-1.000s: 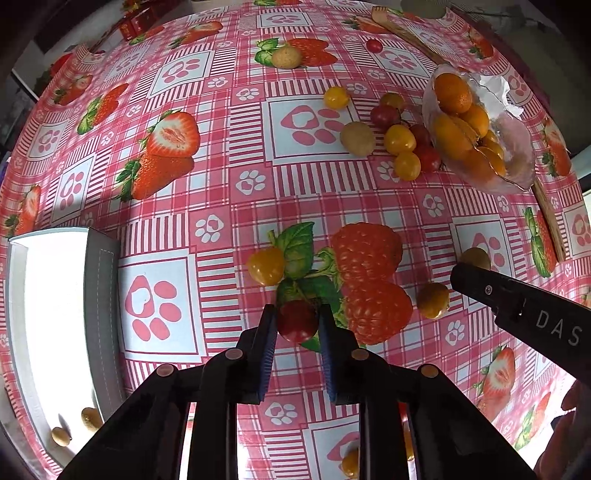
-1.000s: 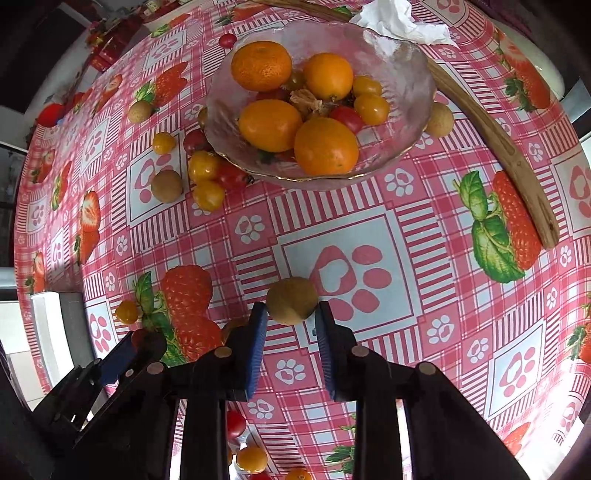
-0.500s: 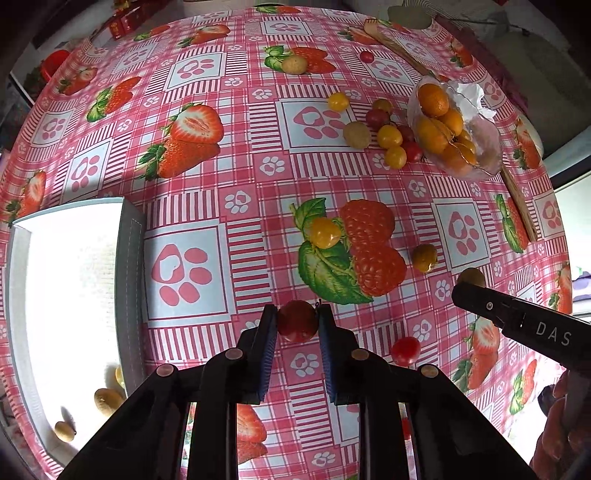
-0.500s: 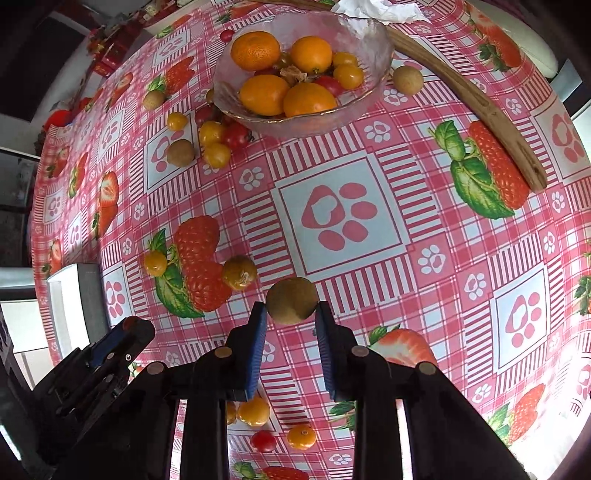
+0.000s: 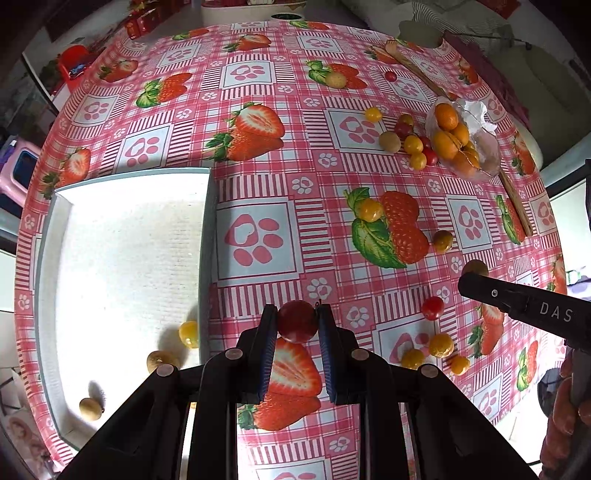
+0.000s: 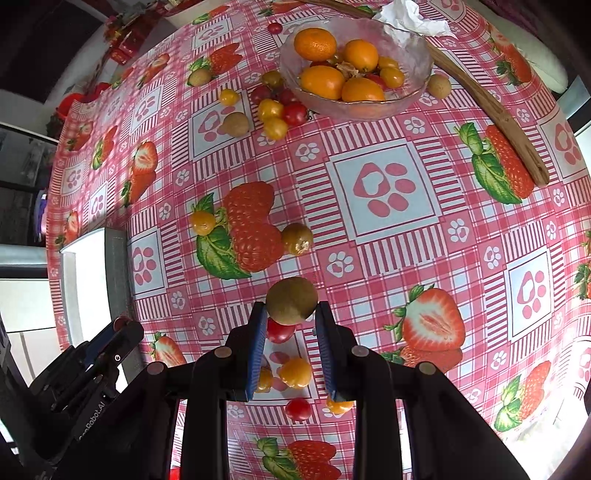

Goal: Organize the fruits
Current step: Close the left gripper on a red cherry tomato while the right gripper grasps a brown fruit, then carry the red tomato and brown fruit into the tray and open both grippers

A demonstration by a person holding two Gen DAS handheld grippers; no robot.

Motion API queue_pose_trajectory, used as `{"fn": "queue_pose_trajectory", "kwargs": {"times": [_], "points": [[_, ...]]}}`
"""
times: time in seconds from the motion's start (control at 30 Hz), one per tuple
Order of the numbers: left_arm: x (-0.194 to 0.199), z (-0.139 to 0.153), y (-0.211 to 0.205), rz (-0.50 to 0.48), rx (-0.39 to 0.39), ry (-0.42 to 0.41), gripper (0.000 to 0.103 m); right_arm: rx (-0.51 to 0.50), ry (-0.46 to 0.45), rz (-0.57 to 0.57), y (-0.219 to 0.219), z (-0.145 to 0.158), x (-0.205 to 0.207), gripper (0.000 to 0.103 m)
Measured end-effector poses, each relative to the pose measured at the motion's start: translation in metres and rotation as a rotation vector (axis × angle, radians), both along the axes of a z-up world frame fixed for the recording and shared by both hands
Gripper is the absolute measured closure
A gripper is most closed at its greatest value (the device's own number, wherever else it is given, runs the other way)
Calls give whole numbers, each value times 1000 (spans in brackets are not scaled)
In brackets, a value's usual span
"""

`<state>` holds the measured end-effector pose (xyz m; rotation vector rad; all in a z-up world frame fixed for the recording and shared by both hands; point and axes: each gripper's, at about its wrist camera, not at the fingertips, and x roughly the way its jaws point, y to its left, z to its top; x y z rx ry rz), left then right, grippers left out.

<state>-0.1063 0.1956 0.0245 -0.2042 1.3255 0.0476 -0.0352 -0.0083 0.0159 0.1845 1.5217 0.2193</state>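
Note:
My left gripper (image 5: 297,321) is shut on a red cherry tomato (image 5: 297,320), held above the tablecloth just right of the white tray (image 5: 122,236). The tray holds a yellow tomato (image 5: 189,333) and two brown longans (image 5: 161,361). My right gripper (image 6: 291,314) is shut on a brown longan (image 6: 291,301), held above loose tomatoes (image 6: 295,372). The right gripper also shows in the left wrist view (image 5: 472,280). A glass bowl (image 6: 406,99) of oranges sits at the far side.
Loose yellow and red tomatoes and longans (image 6: 273,110) lie beside the bowl and mid-table (image 6: 297,239). A wooden stick (image 6: 491,110) lies behind the bowl with crumpled tissue (image 6: 410,18). The left gripper's body (image 6: 92,362) is at lower left in the right wrist view.
Both grippers have risen and pulled back from the table with their fruits. The left one has moved left, toward the white tray, which now fills more of its view.

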Motion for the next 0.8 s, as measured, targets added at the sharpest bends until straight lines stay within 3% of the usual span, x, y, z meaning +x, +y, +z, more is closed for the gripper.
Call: {"fn": "queue_pose_trajectory", "kwargs": {"times": [0.43,0.8], "points": [[-39,5,79,130,25,-15,79,12,-17,161,94,13,-10,74],[-64,-19,156,226,92,21,79,31,-18,326,194,10,-10,74]]}}
